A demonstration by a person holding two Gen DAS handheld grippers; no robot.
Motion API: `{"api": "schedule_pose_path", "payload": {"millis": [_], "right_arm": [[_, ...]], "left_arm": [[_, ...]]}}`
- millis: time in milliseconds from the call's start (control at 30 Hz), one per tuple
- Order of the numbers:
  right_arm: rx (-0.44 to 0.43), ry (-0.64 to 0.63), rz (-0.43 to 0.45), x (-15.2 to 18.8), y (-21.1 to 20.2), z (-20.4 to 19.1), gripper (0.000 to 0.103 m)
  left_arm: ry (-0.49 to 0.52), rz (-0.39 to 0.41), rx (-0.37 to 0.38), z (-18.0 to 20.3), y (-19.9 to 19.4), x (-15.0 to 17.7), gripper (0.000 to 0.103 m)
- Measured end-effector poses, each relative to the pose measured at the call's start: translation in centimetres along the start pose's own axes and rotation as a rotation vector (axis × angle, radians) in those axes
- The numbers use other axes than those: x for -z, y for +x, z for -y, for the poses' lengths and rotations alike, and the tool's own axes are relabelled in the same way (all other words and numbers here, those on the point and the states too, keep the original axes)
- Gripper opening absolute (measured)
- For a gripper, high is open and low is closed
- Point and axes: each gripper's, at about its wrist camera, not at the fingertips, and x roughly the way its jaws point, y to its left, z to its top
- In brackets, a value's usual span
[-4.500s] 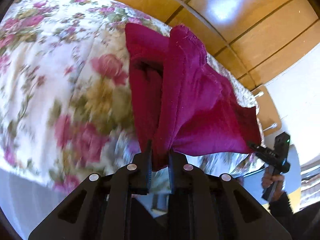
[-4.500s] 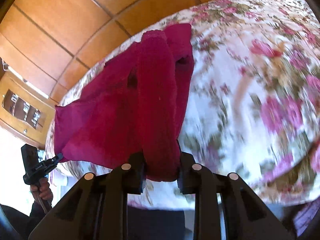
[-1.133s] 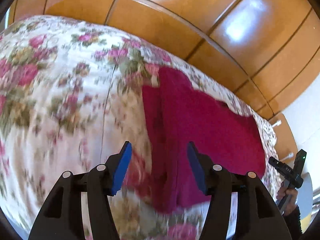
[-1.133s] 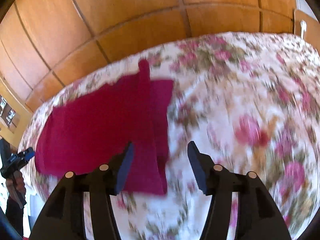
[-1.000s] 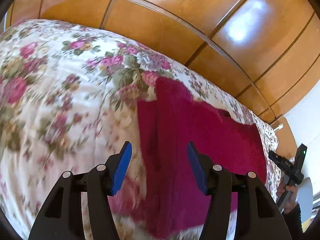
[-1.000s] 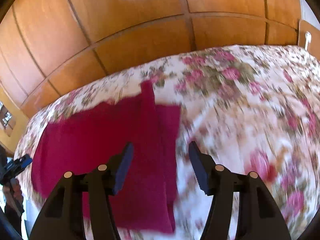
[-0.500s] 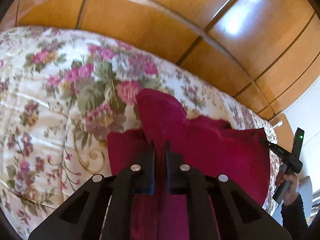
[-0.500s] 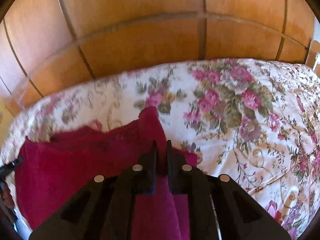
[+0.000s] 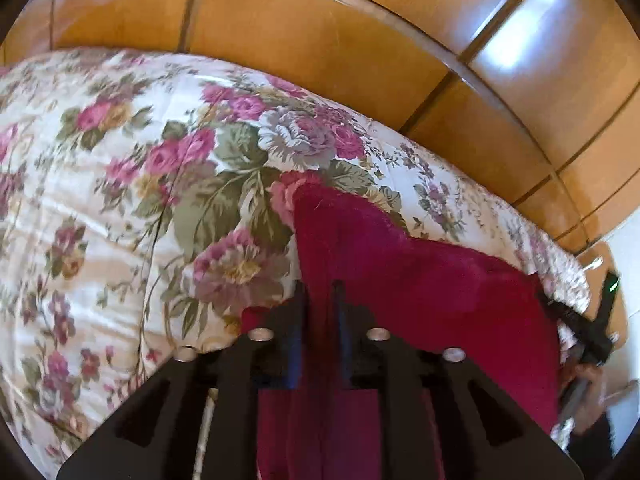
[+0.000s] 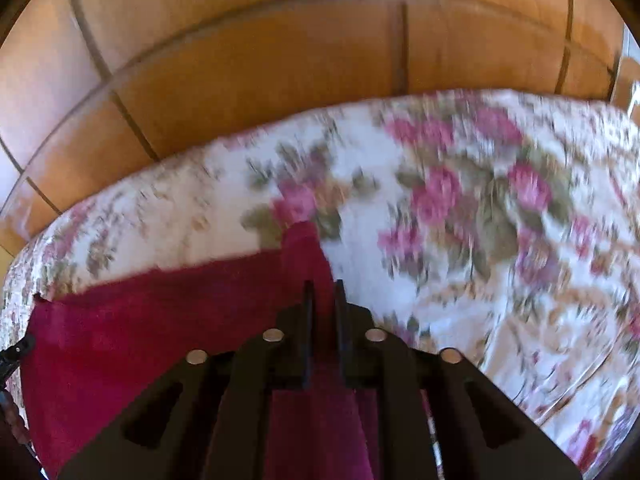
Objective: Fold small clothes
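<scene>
A dark red fleece garment (image 9: 432, 280) lies on the flowered bedspread (image 9: 120, 208), its far edge pulled up into a peak. My left gripper (image 9: 320, 286) pinches one raised corner of it. The jaws stand narrowly apart and are opening, with cloth between the pads. In the right wrist view the same garment (image 10: 160, 320) stretches off to the left. My right gripper (image 10: 322, 284) pinches the other raised corner, its jaws likewise opening around cloth. Each gripper shows small at the edge of the other's view, the right gripper (image 9: 592, 332) and the left gripper (image 10: 16, 350).
Glossy wooden panels (image 9: 360, 48) rise right behind the bed's far edge, close ahead of both grippers. A hand (image 9: 588, 384) holds the right gripper's handle. Bedspread (image 10: 500, 240) stretches wide to the right of the garment.
A second ago both grippers stood open over the flat garment. They have since shut on its fold and carried it toward the bed's far edge, raising a peak.
</scene>
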Motion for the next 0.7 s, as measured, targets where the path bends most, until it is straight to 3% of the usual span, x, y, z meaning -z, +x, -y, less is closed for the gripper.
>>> {"api": "schedule_pose_path", "payload": {"millis": [33, 100, 233, 300, 433, 567, 700], "right_arm": [[-0.013, 0.016, 0.022, 0.2, -0.7, 0.3, 0.053], [-0.022, 0.021, 0.056, 0.4, -2.2, 0.4, 0.056], [-0.073, 0.003, 0.141, 1.8, -6.7, -0.5, 0.075], [-0.123, -0.024, 0.152, 3.1, -8.5, -1.6, 0.078], [-0.236, -0.109, 0.126, 6.8, -11.0, -4.6, 0.086], [-0.294, -0.190, 0.091, 10.9, -11.8, -7.8, 0.091], [-0.281, -0.256, 0.071, 14.2, -11.5, -10.6, 0.094]], "left_arm": [[-0.007, 0.009, 0.001, -0.2, -0.5, 0.2, 0.026], [0.005, 0.025, -0.014, -0.3, -2.0, 0.9, 0.026], [0.046, 0.046, -0.013, -0.5, -4.9, 3.6, 0.029], [0.056, 0.057, -0.007, -1.0, -6.5, 5.7, 0.051], [0.071, 0.059, 0.050, -2.6, -9.2, 9.9, 0.051], [0.147, 0.059, 0.051, -2.3, -10.6, 13.8, 0.051], [0.215, 0.046, -0.051, -1.9, -10.0, 16.0, 0.051]]}}
